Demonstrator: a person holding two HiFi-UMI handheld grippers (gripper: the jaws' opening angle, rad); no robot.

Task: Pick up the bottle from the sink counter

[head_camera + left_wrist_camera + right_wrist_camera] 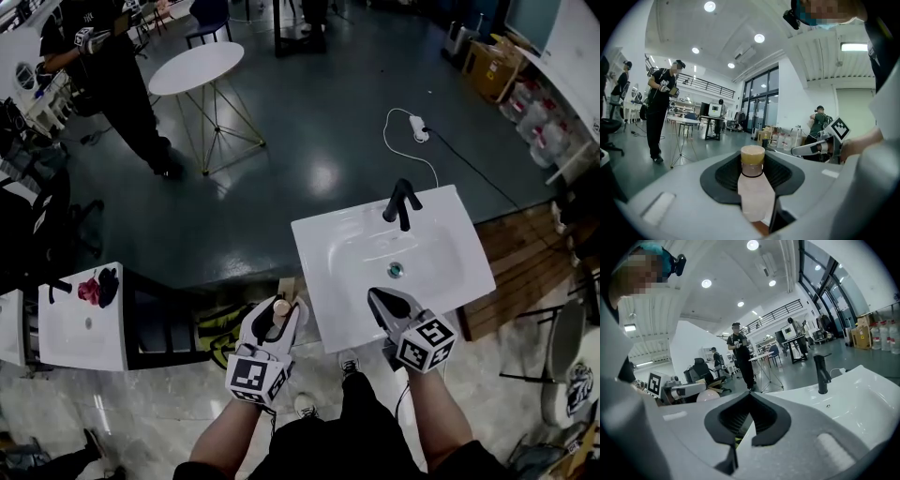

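Your left tongs [274, 321] are wide apart and pressed on the bottle [753, 185], which sits between their pads with its cap near the tips, lifted clear of the sink bench [328, 300] to their right. Squeeze just as hard as now and lift slowly, so the bottle does not slip or tip. Your right tongs [386, 305] are closed with nothing in them, over the bench's front edge; leave them out of the way.
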